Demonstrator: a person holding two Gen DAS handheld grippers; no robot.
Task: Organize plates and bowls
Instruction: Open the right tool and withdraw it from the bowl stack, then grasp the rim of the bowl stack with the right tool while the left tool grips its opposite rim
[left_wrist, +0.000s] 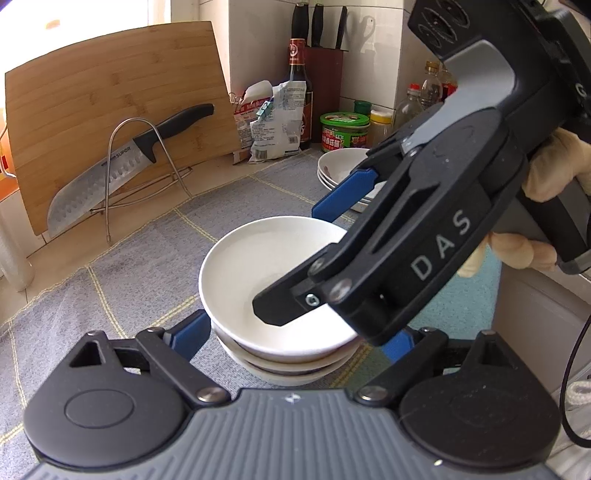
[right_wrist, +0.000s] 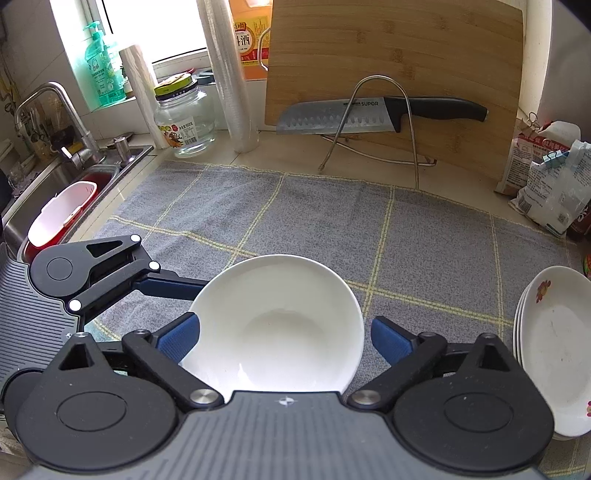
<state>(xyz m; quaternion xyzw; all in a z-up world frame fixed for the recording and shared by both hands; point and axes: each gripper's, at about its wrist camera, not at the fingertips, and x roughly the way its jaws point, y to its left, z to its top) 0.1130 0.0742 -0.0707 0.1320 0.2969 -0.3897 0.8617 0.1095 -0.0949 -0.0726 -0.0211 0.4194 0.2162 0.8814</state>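
White bowls (left_wrist: 280, 295) sit stacked; both hand-held grippers, left (left_wrist: 295, 336) and right (right_wrist: 284, 336), stand open; best withdrawn straight, without nudging the stack.

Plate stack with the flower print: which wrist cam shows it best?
Right wrist view. The plate stack sits unobstructed at the frame's right edge, with layered rims and floral marks visible on the grey cloth. In the left wrist view the plates lie behind the right gripper, which covers their near side.
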